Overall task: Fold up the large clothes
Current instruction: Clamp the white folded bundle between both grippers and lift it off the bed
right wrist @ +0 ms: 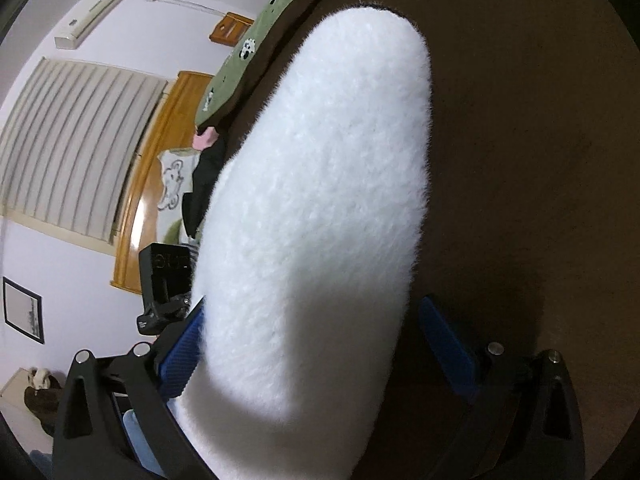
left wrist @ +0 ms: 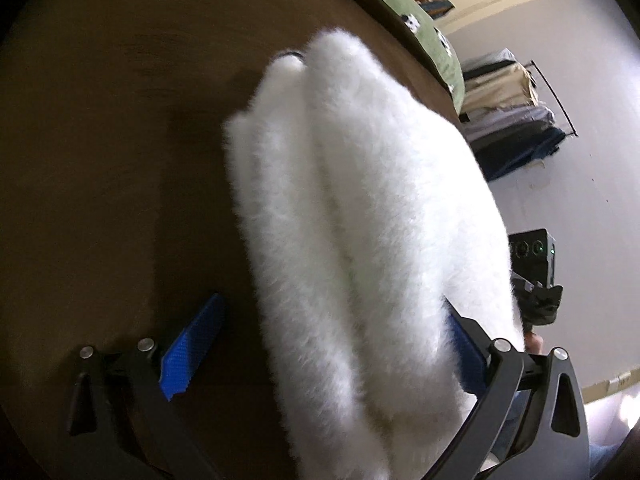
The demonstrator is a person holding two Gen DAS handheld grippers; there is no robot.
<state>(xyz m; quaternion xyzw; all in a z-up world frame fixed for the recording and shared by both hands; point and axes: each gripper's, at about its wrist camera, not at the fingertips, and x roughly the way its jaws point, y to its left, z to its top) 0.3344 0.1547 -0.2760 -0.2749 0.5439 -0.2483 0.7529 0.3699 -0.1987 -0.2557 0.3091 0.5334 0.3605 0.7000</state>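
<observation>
A white fluffy garment (left wrist: 352, 208) lies folded in thick layers on a dark brown surface (left wrist: 100, 140). My left gripper (left wrist: 332, 344) is wide open, its blue-padded fingers (left wrist: 192, 348) on either side of the garment's near end. In the right wrist view the same garment (right wrist: 320, 220) fills the middle, and my right gripper (right wrist: 324, 352) is also wide open around its near end. Its left pad (right wrist: 180, 356) touches the fleece; its right pad (right wrist: 448, 344) stands apart. Each gripper's body shows in the other's view.
A green spotted cover (left wrist: 420, 20) lies along the far edge of the brown surface. A rack of stacked clothes (left wrist: 512, 116) stands by the wall. In the right wrist view there is a wooden headboard (right wrist: 160, 160), blinds (right wrist: 72, 144) and a wall air conditioner (right wrist: 92, 12).
</observation>
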